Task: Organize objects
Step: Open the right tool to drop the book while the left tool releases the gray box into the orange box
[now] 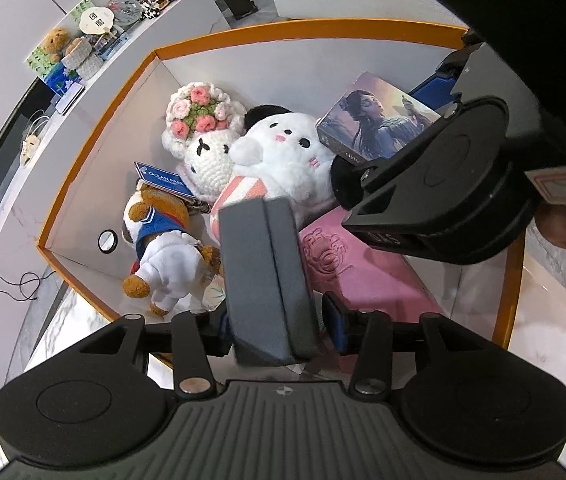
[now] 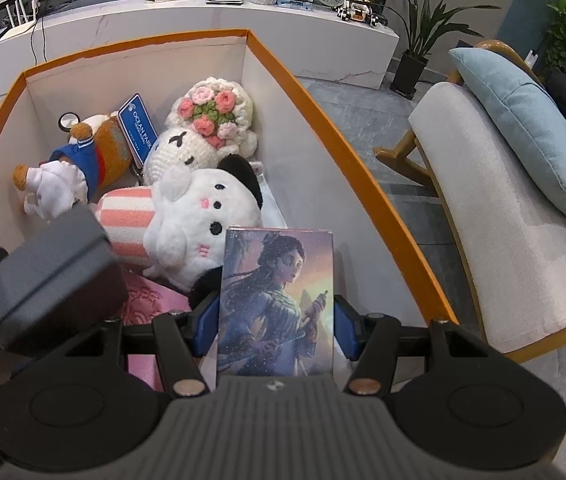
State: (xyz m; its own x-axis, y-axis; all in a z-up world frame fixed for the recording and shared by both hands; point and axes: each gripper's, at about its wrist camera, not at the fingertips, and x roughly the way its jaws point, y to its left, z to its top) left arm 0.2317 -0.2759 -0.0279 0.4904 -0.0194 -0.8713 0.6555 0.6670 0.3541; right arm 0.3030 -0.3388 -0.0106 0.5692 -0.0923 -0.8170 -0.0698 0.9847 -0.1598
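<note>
An orange-rimmed white box (image 1: pixel 95 128) (image 2: pixel 323 120) holds plush toys: a white cat (image 1: pixel 287 152) (image 2: pixel 199 220), a crocheted bunny with a flower hat (image 1: pixel 203 132) (image 2: pixel 211 120), a brown dog in sailor clothes (image 1: pixel 163 240) (image 2: pixel 75 160), and a pink pouch (image 1: pixel 347 264) (image 2: pixel 151 300). My left gripper (image 1: pixel 271 320) is shut on a dark grey case (image 1: pixel 263 276) (image 2: pixel 51 276), held over the box. My right gripper (image 2: pixel 275 324) is shut on a picture card box (image 2: pixel 275 300) (image 1: pixel 375 120), also over the box.
A white marble counter (image 2: pixel 203 20) with trinkets, a tablet and cables runs behind the box. A potted plant (image 2: pixel 415 56) and a chair with a blue cushion (image 2: pixel 523 128) stand to the right. The box rests on a marble table (image 1: pixel 543 320).
</note>
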